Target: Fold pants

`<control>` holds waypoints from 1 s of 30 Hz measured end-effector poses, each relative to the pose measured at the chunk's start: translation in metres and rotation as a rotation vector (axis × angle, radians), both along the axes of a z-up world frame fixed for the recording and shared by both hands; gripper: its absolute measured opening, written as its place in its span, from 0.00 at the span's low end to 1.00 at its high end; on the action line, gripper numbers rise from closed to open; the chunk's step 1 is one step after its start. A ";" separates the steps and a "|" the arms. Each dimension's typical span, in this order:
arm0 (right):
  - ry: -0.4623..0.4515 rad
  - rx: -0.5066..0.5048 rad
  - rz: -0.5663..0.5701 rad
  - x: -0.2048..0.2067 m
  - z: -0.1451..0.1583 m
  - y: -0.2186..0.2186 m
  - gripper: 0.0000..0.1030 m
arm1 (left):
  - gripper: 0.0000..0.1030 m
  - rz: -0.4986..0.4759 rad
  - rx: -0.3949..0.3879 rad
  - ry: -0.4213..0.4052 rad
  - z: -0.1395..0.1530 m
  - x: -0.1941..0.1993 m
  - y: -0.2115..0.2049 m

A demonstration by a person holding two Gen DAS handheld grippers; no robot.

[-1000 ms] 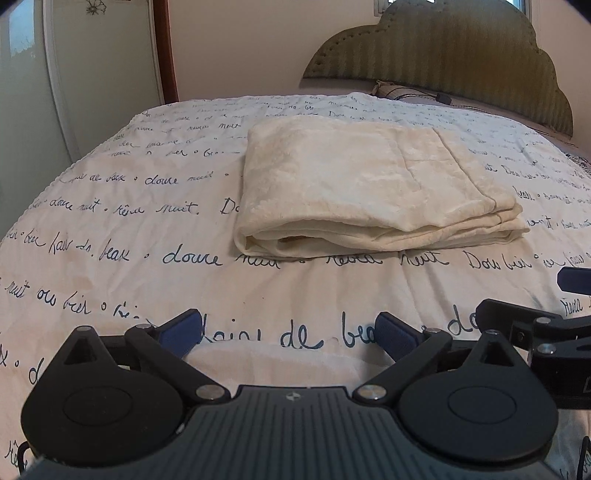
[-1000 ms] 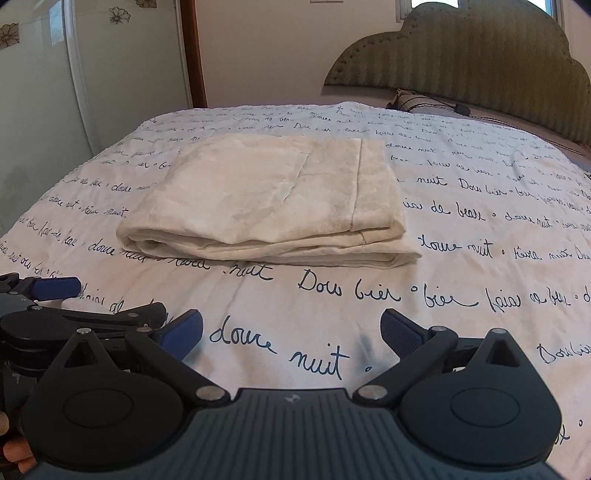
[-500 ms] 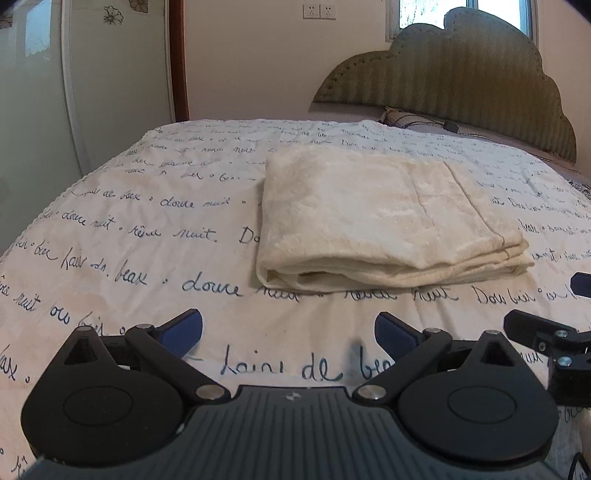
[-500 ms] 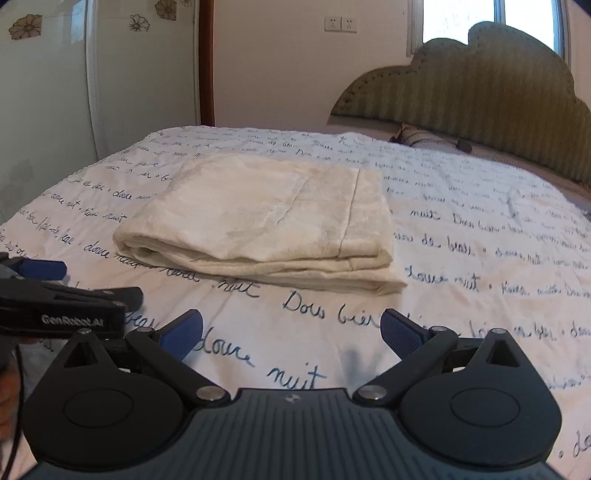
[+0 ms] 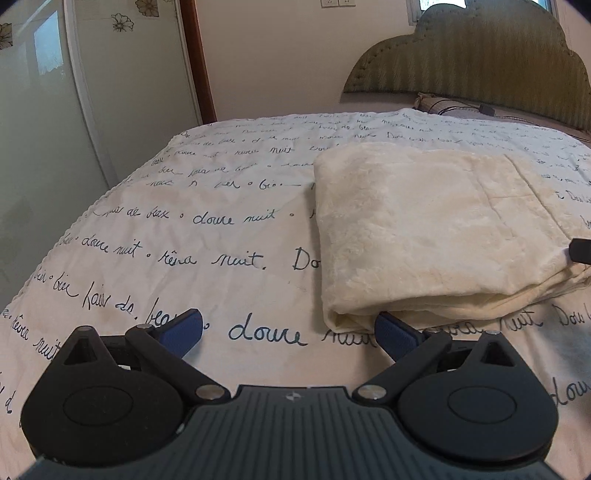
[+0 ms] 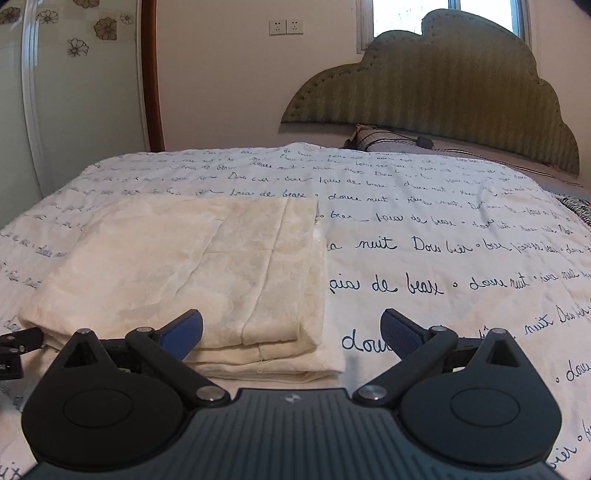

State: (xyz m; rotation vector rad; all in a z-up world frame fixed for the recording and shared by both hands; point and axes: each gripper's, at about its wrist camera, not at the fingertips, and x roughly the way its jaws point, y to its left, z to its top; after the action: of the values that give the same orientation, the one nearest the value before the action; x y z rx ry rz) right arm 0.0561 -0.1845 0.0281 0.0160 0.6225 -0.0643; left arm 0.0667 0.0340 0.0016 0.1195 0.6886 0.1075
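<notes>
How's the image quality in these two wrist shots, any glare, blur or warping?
Left wrist view: strong fisheye bending, dark corners, soft even light, folded pants sharp. Right wrist view: window blown out above the headboard, bedspread lettering crisp nearby and smeared toward the edges.

I'm in a home bedroom: a bed under a script-printed quilt, a padded scalloped headboard, a pillow, wall sockets and a flower-decorated wardrobe door.
</notes>
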 end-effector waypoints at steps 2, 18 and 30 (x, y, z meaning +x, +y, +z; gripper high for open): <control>0.042 -0.044 -0.034 0.008 -0.011 -0.002 1.00 | 1.00 0.007 -0.031 -0.002 -0.001 0.003 0.009; -0.062 0.050 0.056 -0.032 -0.003 0.005 1.00 | 0.97 -0.131 -0.024 -0.037 0.013 -0.019 0.003; -0.052 -0.015 0.151 -0.039 -0.004 0.052 1.00 | 0.99 0.046 0.010 -0.129 0.003 0.010 -0.001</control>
State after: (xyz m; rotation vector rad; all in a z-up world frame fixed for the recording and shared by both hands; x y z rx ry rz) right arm 0.0168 -0.1330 0.0240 -0.0435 0.5696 0.0773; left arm 0.0768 0.0326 0.0049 0.1052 0.5618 0.1611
